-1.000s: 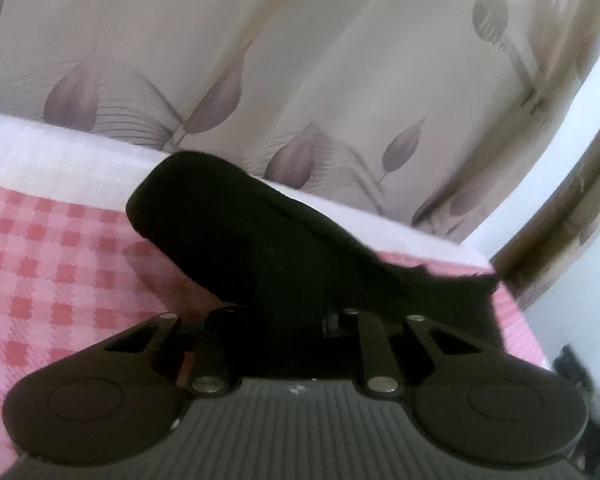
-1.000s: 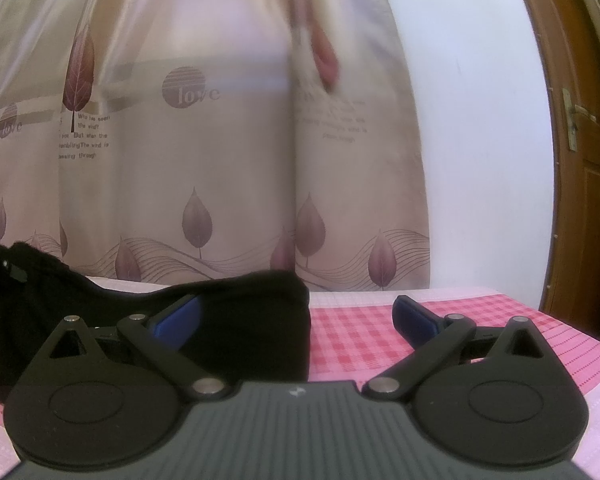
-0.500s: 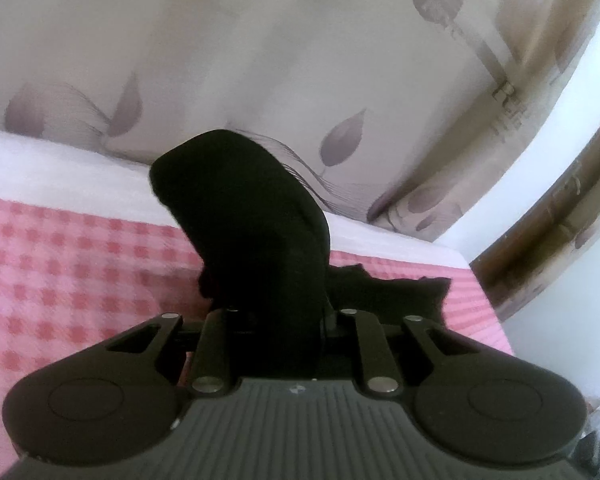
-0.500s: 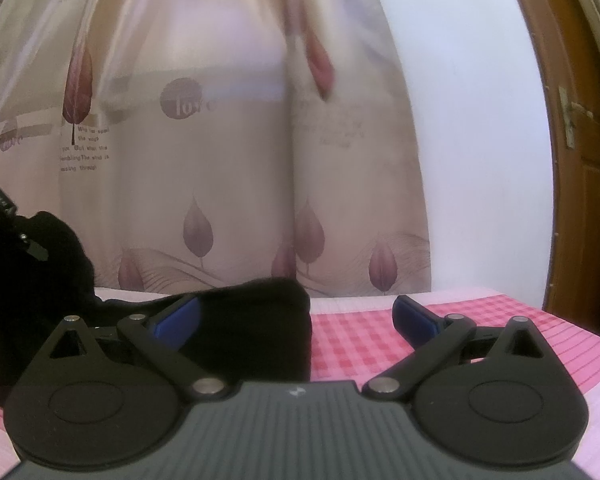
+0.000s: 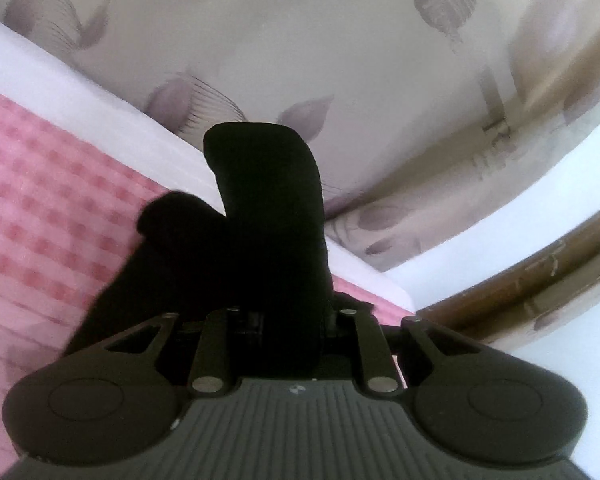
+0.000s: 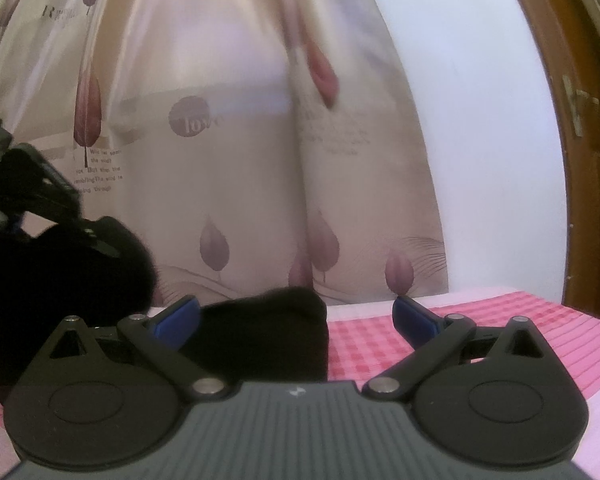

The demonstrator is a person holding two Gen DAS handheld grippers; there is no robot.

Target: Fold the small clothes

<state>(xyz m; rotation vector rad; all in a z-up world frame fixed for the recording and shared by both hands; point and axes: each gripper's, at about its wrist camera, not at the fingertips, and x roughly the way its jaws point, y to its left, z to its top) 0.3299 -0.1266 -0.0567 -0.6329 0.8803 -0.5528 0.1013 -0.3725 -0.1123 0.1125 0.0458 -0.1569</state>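
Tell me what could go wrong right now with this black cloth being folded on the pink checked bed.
1. The left gripper pinches only one bunched end of the black cloth, so it could slip out mid-fold.
2. The right gripper is open and pins nothing; the cloth's other end may drag along the bedspread and fold crooked.

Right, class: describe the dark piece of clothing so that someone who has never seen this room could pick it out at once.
Find the pink checked cloth spread in front of the leaf-print curtain. On it lies the black garment, one end lifted by the left gripper, whose jaws are closed on it. It is the only black fabric there, plain against the pink checks.
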